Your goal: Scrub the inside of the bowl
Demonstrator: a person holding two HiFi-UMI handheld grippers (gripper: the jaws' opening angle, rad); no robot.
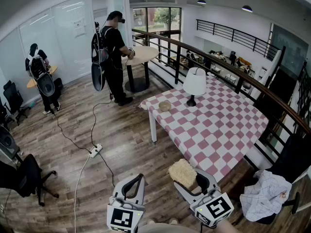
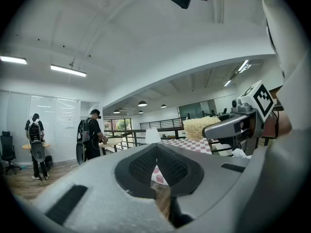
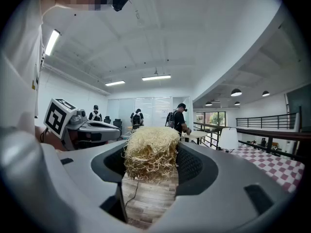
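A small tan bowl [image 1: 165, 106] sits near the left corner of the red-and-white checked table [image 1: 218, 130], beside a white lamp [image 1: 195, 84]. Both grippers hang over the wood floor, well short of the table. My right gripper [image 1: 189, 178] is shut on a straw-coloured fibre scrubber [image 1: 182, 172]. In the right gripper view the scrubber [image 3: 151, 152] bulges up between the pads. My left gripper [image 1: 137, 178] is shut with nothing in it, and its pads meet in the left gripper view [image 2: 156, 152]. That view also shows the scrubber [image 2: 199, 127] in the other gripper.
A person [image 1: 114, 57] stands at a round table [image 1: 142, 55] beyond the checked table, and another person [image 1: 41, 76] is at the far left. A cable with a power strip [image 1: 95, 150] crosses the floor. A dark railing [image 1: 233, 67] runs behind the table. A cloth [image 1: 265, 193] lies on a chair at right.
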